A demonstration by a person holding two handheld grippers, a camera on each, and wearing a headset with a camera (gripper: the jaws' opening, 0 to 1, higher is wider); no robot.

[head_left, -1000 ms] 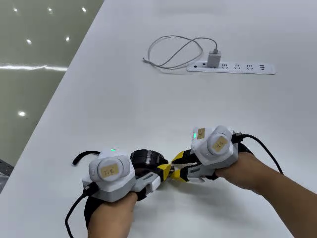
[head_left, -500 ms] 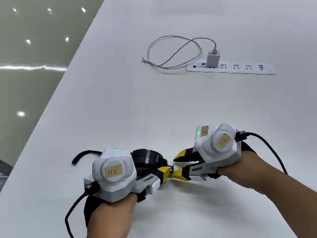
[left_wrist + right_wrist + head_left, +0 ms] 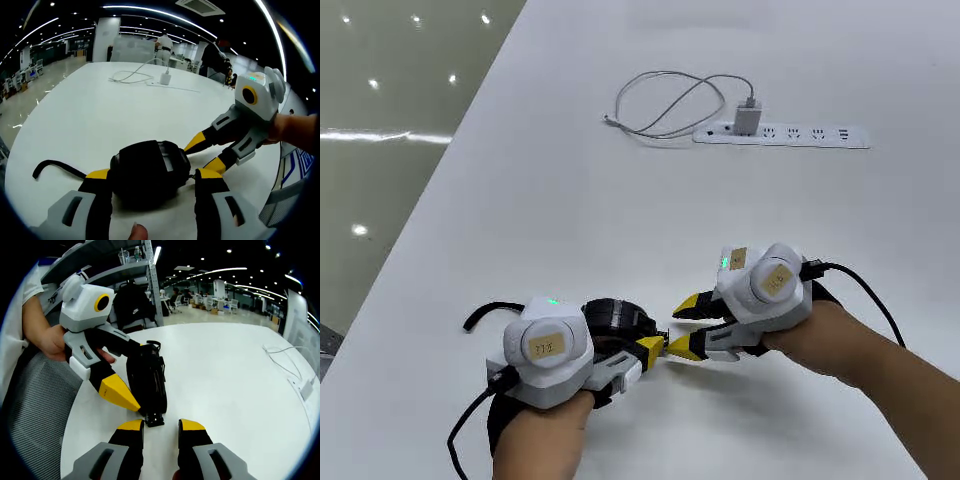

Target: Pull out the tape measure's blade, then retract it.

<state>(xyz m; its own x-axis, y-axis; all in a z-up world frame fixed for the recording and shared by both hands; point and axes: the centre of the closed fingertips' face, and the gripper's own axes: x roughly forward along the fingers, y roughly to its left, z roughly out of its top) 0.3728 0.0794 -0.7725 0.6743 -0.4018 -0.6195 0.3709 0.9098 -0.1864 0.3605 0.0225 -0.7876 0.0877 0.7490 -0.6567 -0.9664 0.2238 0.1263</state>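
Hidden: in the head view the left gripper covers the near side of the tape measure. In the right gripper view one of the left fingers is behind the case.
Hard to make out: the blade end is a small dark tab at the case mouth. How much blade is out cannot be told.
Cut off: the desk runs out of the head view at the bottom and on the right.
Left fingers: closed on the tape measure, one yellow-tipped finger on each side of the black case.
Right fingers: the right gripper has its fingers a narrow gap apart, with nothing between them.
Tape measure to right fingers: the case lies just ahead of the tips. The blade end sits just in front of the gap, close to the finger on the view's left and not inside the gap.
Tape measure place: lying on the near part of the desk, closer to the left edge.
Strap: a black strap trails from the case toward the left edge.
Left edge: runs away diagonally, with glossy floor beyond it.
Open room: bare white desk ahead of both grippers.
Far end: a power strip with a charger plugged in, and a looped cable beside it, well apart from the grippers.
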